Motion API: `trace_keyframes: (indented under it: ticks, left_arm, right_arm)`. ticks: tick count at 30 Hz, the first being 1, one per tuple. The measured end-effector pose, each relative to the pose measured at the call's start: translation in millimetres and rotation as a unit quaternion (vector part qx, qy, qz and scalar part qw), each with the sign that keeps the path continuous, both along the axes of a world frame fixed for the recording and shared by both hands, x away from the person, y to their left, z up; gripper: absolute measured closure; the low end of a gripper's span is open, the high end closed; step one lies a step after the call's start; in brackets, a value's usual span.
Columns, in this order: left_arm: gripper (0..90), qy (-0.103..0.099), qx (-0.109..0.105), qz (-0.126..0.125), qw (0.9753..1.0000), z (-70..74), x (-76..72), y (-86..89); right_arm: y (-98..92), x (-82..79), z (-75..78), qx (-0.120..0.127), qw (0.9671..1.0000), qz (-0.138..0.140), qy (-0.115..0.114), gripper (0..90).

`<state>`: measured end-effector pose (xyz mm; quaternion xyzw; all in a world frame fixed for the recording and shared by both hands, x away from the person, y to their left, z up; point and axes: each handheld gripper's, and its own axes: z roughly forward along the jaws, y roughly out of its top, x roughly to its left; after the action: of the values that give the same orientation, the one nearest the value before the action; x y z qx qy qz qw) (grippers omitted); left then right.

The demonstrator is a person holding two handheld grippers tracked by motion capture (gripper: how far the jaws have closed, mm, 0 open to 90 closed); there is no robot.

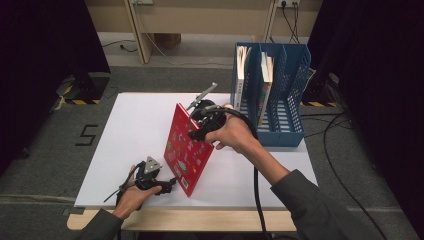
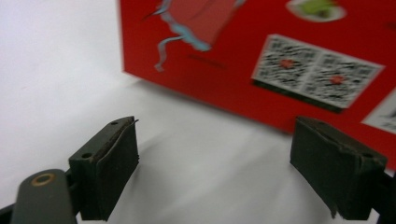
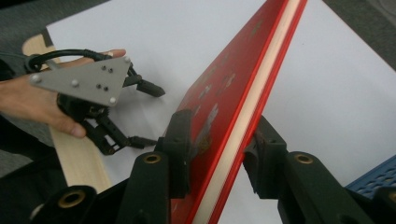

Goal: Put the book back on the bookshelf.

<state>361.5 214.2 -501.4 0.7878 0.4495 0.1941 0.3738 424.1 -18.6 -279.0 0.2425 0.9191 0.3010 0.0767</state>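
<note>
A thin red book (image 1: 187,150) stands tilted on its lower edge on the white tabletop (image 1: 130,135). My right gripper (image 1: 197,122) holds it by its upper edge. In the right gripper view the two jaws straddle the red cover and the cream page edge (image 3: 243,107), and the gripper (image 3: 219,135) is shut on them. My left gripper (image 1: 172,185) rests open on the table near the book's near corner. The left gripper view has its pads (image 2: 112,168) wide apart, with the book's back cover and its QR codes (image 2: 313,70) just beyond them. The left gripper (image 3: 152,116) also appears in the right gripper view.
A blue slotted file rack (image 1: 292,100) stands at the table's far right with a couple of books upright in it. The table's wooden front edge (image 1: 200,220) runs along the near side. Cables trail over the floor on the right.
</note>
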Motion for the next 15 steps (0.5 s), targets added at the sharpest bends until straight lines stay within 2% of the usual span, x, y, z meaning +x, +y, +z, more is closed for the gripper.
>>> trace_keyframes:
  ticks: [5, 7, 9, 13, 15]
  left_arm:
    - [14.7, 0.007, -0.006, 0.047, 0.9989, -1.1, 9.9, 30.1]
    - [14.8, 0.011, -0.022, 0.061, 0.9979, -1.6, 11.8, 38.6]
    - [14.8, 0.011, -0.022, 0.064, 0.9977, -1.8, 11.9, 39.7]
    - [14.5, 0.006, -0.004, 0.054, 0.9985, -2.1, 11.1, 34.6]
    - [14.5, 0.006, -0.005, 0.051, 0.9987, -2.1, 11.0, 33.1]
  right_arm:
    - [-14.2, -2.4, 1.1, 0.016, 0.9998, -0.004, 0.014, 67.7]
    - [-20.1, -5.3, 2.6, 0.025, 0.9995, -0.006, 0.017, 68.6]
    - [-25.3, -8.0, 4.2, 0.030, 0.9993, -0.004, 0.022, 69.6]
    - [-30.9, -15.3, 11.9, 0.032, 0.9994, 0.002, 0.014, 71.8]
    - [-32.9, -18.1, 16.8, 0.033, 0.9994, -0.001, 0.005, 73.5]
